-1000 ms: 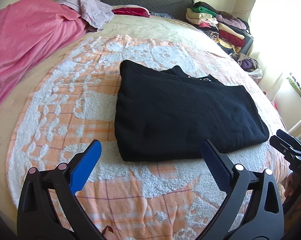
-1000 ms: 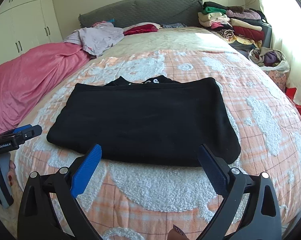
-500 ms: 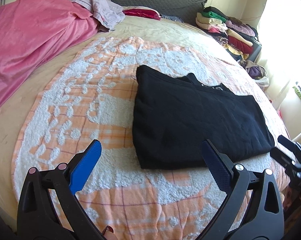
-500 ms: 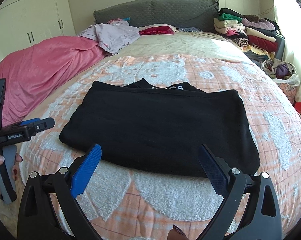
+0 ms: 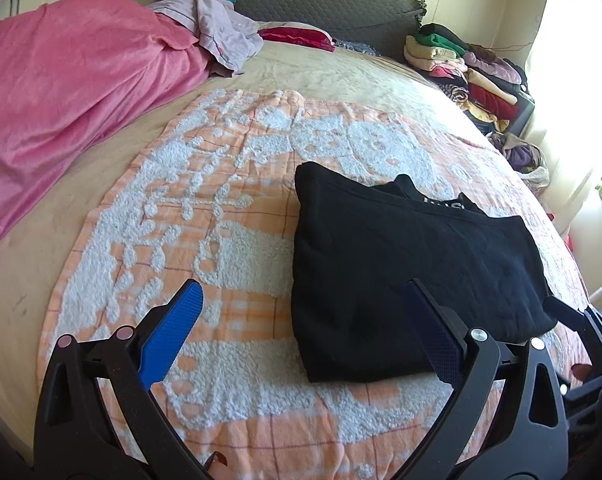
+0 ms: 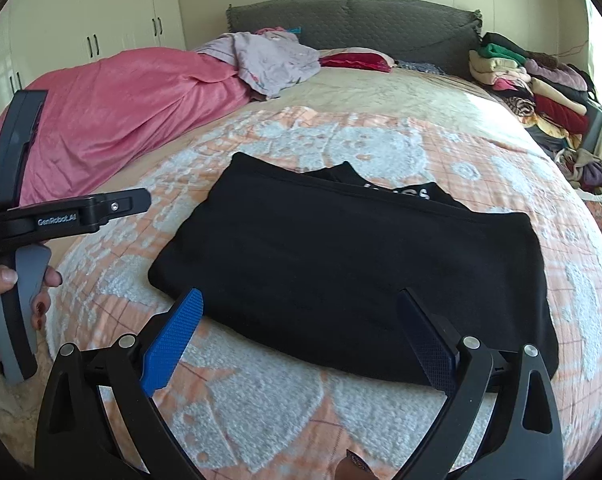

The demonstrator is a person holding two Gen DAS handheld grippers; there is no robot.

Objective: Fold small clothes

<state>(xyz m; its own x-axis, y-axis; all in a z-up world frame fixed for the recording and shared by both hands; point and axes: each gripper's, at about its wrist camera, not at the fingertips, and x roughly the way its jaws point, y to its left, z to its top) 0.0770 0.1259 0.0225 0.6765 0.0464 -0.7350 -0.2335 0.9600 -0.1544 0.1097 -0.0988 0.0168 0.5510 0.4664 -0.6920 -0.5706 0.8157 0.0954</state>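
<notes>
A black garment (image 5: 413, 276) lies folded flat on the orange-and-white blanket (image 5: 205, 216) on the bed; it also shows in the right wrist view (image 6: 349, 264). White lettering shows on the layer that sticks out at its far edge. My left gripper (image 5: 301, 332) is open and empty, above the blanket at the garment's near left corner. My right gripper (image 6: 301, 328) is open and empty, above the garment's near edge. Each gripper shows from the side in the other's view, the left one (image 6: 65, 216) and the right one (image 5: 581, 320).
A pink quilt (image 5: 69, 92) lies bunched along the left side of the bed. A lilac garment (image 6: 269, 60) and a red one (image 6: 357, 60) lie near the grey headboard (image 6: 353, 24). A pile of folded clothes (image 6: 541, 88) stands at the far right. White wardrobes (image 6: 93, 12) stand behind.
Both grippers have drifted left and turned a little, so the garment sits further right in both views. The garment has not moved. Both jaws stay open.
</notes>
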